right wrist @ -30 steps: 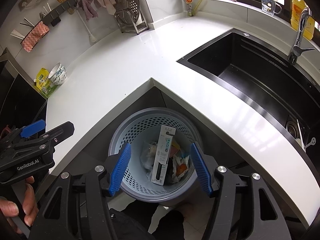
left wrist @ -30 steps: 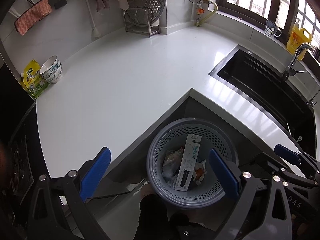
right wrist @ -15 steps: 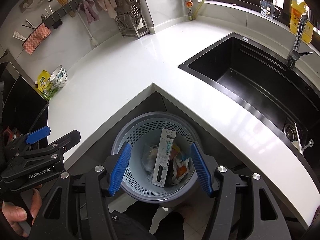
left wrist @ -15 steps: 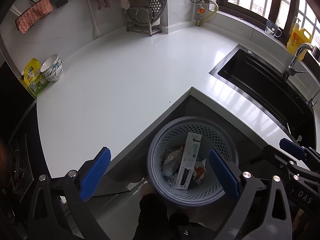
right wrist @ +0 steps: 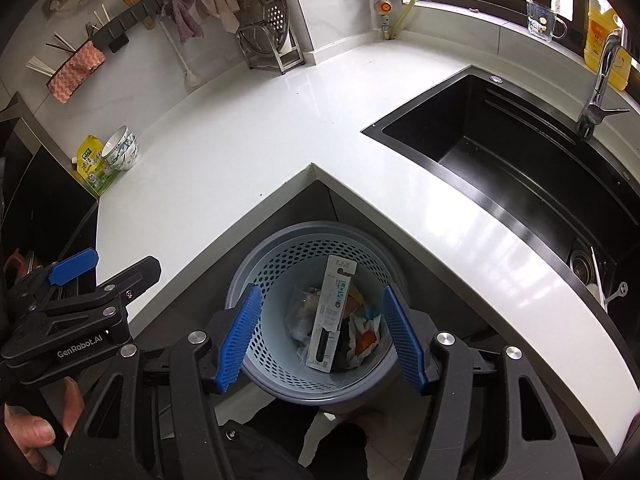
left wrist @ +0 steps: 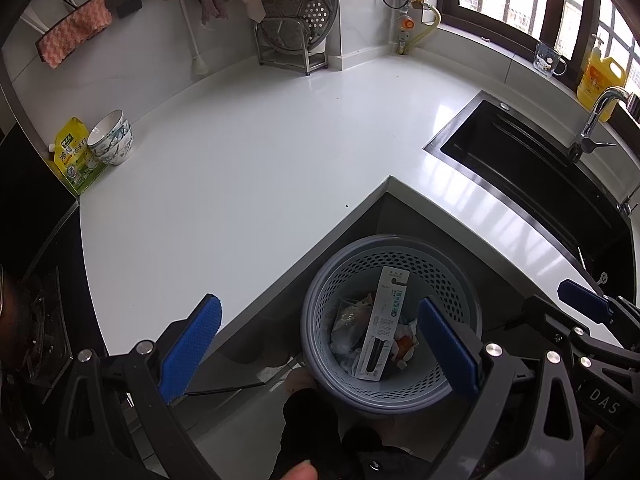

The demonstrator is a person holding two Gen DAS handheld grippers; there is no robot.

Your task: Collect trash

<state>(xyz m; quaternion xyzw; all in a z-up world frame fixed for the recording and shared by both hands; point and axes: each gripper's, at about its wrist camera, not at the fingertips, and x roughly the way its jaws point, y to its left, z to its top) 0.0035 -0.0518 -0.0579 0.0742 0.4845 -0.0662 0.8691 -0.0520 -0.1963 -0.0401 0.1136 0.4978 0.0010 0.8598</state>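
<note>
Trash: a long white carded pack (right wrist: pixel 334 312) stands on end in the basket, leaning on its far wall, with crumpled wrappers and an orange scrap (right wrist: pixel 366 330) bunched round its foot
Basket: the perforated grey-blue bin (right wrist: pixel 256 276) sits on the floor in the inner corner of the counter, below the worktop edge
What changed: very little over the last second; the basket and its load look just as they did, and both tools have barely shifted above it
Right gripper (right wrist: pixel 320 340): blue pads standing well apart, empty, hanging over the basket mouth as before
Left gripper (left wrist: pixel 320 348): jaws spread wide, nothing between them, one pad over the counter edge and the other over the basket rim
Counter: the white worktop (left wrist: pixel 248 168) shows no loose litter; only stacked bowls (left wrist: pixel 112 138) and a yellow pouch (left wrist: pixel 74 152) at the far left
Sink: black basin (right wrist: pixel 516 168) well apart to the right
Meaning: I would judge the collecting done or nearly so, since what reads as rubbish is already in the basket
</note>
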